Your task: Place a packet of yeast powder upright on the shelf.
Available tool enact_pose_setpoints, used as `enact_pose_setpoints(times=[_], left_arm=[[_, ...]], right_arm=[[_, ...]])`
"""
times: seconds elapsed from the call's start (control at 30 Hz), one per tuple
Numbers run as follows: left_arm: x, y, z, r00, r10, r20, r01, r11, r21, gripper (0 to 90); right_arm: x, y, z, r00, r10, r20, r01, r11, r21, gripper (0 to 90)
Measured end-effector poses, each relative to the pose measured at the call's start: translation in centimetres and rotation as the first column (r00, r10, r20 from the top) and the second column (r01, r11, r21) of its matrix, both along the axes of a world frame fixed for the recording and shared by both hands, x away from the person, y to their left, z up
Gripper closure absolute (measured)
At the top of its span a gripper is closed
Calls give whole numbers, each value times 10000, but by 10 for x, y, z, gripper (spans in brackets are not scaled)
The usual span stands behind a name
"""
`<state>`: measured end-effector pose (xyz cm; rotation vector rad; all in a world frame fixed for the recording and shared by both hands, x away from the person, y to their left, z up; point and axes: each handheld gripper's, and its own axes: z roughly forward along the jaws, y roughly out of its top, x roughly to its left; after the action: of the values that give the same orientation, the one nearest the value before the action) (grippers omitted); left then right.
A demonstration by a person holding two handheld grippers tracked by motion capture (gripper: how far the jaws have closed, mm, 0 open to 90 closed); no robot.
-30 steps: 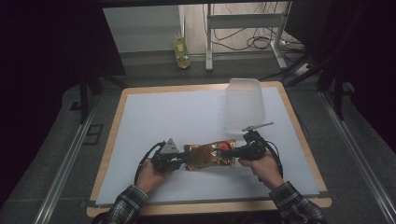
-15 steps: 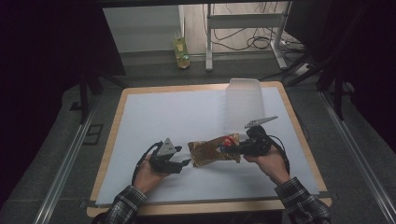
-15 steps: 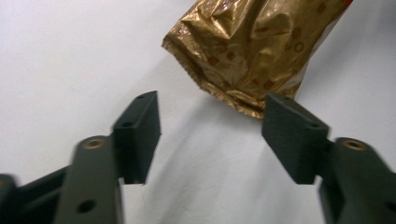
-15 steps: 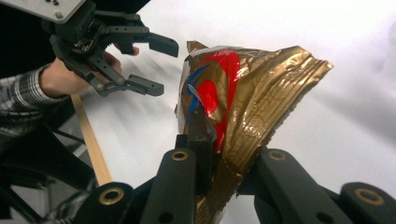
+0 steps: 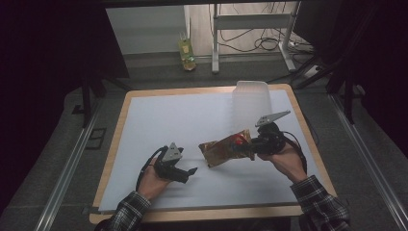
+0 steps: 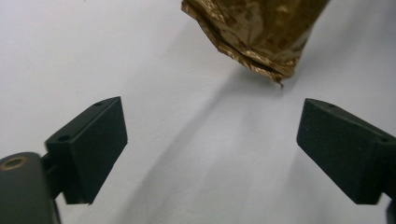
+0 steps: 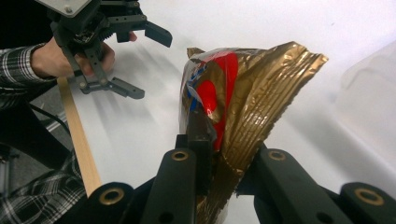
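- White sheet covering the wooden-edged surface (image 5: 159, 120) lies under dim light, with dark floor and cables beyond it.
- Nearest the person, the left claw (image 5: 185, 172) rests low over the sheet; its jaws have just been opening and now stand wide apart with nothing between them, as the left gripper view shows.
- One second ago that claw was at the bag's left end; now it has let go and sits apart from it, so the handover to one hand looks complete.
- Just beyond, the crinkled gold foil snack bag with a red patch (image 5: 225, 148) hangs clear of the sheet, tilted, casting a shadow below.
- The right claw (image 5: 251, 147) is clamped on the bag's right end, and has carried it higher than before.
- Farther off stands a clear plastic tub (image 5: 250, 103), likely where the bag goes next.
- The bag's print is too small to read, and its pinched end is hidden by the jaws.
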<state>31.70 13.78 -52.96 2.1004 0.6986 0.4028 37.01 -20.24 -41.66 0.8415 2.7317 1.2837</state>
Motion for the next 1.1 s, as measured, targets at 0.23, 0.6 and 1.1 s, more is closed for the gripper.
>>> enact_pose_setpoints(times=[0.23,0.6,1.1], left_arm=[[0,0,-1,9998,-48,173,48,10000,-1,14],[-1,-2,-3,9991,-82,419,65,9992,395,6],[-1,-3,-4,9982,-138,582,107,9985,543,9]], right_arm=[[3,-5,17,9987,296,408,-278,9987,-433,813],[10,-14,42,9941,548,941,-461,9946,-925,815],[28,-29,81,9892,638,1318,-481,9918,-1188,816]])
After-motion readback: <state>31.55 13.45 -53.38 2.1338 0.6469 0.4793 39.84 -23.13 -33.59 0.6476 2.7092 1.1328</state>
